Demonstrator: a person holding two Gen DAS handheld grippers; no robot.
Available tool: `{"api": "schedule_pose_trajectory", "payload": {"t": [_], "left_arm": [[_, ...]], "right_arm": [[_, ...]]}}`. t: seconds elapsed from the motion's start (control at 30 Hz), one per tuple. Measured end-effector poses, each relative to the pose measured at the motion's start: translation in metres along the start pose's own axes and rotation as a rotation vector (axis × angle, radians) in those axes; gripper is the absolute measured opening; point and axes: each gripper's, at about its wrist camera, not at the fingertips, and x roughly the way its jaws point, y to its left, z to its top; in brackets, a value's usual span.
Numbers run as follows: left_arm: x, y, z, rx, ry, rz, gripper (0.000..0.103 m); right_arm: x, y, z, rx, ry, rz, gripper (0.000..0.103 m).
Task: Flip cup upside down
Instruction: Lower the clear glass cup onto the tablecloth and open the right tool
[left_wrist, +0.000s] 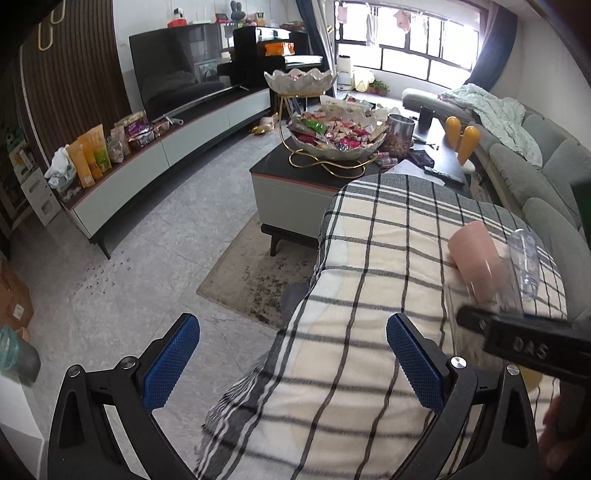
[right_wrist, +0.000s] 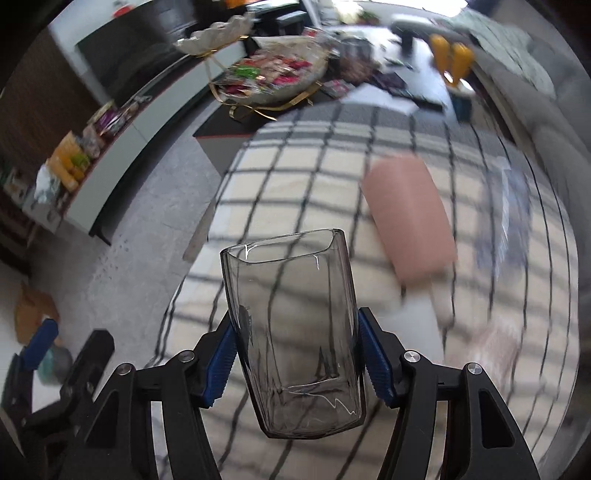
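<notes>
My right gripper (right_wrist: 295, 354) is shut on a clear smoky glass cup (right_wrist: 291, 314), held above the checked cloth (right_wrist: 317, 155), its open mouth pointing away from the camera. In the left wrist view the glass cup (left_wrist: 506, 284) shows faintly at the right, with the right gripper's black body (left_wrist: 524, 343) below it. A pink cup (right_wrist: 406, 218) lies tilted on the cloth; it also shows in the left wrist view (left_wrist: 476, 254). My left gripper (left_wrist: 291, 354) is open and empty over the cloth's left edge.
A clear plastic bottle (left_wrist: 526, 262) lies on the cloth next to the pink cup. A coffee table (left_wrist: 291, 184) with a sweets bowl (left_wrist: 336, 136) stands beyond. A TV cabinet (left_wrist: 147, 162) lines the left wall, a grey sofa (left_wrist: 532, 173) the right.
</notes>
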Motion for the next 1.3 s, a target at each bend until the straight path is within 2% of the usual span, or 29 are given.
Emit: {"api": "schedule_pose_trajectory", "payload": {"t": [0.17,0.33,0.47,0.67,0.93,1.13,1.23,1.3], "left_arm": [[-0.019,0.006,-0.018,0.038,0.000,-0.023,0.103],[-0.024,0.011,-0.031,0.079,0.010,-0.076,0.103],[-0.024,0.014,-0.038,0.101,0.000,-0.091,0.103],[-0.019,0.026,-0.043,0.081,0.015,-0.112,0.103],[-0.015,0.038,-0.047,0.056,0.022,-0.106,0.103],[-0.015,0.038,-0.048,0.055,0.025,-0.107,0.103],[-0.019,0.034,-0.050,0.060,0.014,-0.103,0.103],[-0.024,0.031,-0.051,0.064,0.005,-0.095,0.103]], "right_arm": [[-0.012,-0.014,-0.048,0.159,0.017,-0.037,0.062],[-0.001,-0.030,-0.094,0.346,0.081,-0.058,0.062],[0.009,-0.025,-0.112,0.391,0.099,-0.098,0.062],[0.017,-0.007,-0.106,0.375,0.081,-0.139,0.062],[0.034,-0.005,-0.108,0.365,0.119,-0.186,0.062],[0.031,-0.005,-0.105,0.344,0.102,-0.177,0.063],[0.017,-0.002,-0.104,0.322,0.055,-0.180,0.075],[0.009,0.000,-0.103,0.306,0.029,-0.174,0.076]]}}
